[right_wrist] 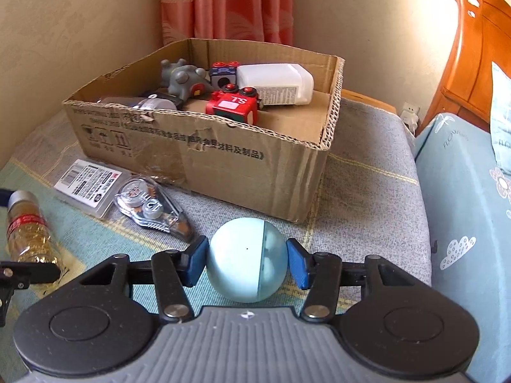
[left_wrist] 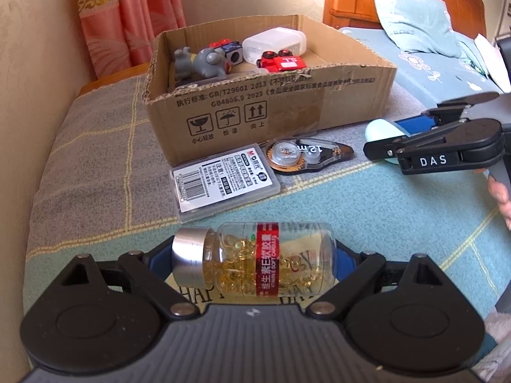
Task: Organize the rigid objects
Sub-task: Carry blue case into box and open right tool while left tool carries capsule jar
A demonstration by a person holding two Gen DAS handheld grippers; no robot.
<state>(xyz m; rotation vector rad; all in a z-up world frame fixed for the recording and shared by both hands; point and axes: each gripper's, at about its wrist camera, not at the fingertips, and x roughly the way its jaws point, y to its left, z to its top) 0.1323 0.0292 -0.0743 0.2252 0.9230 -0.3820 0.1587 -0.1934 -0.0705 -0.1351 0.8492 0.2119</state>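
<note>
My left gripper is shut on a clear capsule bottle with a silver cap and red label, held sideways between the blue pads. The bottle also shows in the right wrist view. My right gripper is shut on a pale blue ball; it shows in the left wrist view at the right. A cardboard box stands ahead and holds a grey toy, red toy car and white bottle.
A flat plastic case and a correction tape dispenser lie on the checked blanket in front of the box. A bed with pillow and wooden headboard is to the right. Curtains hang behind.
</note>
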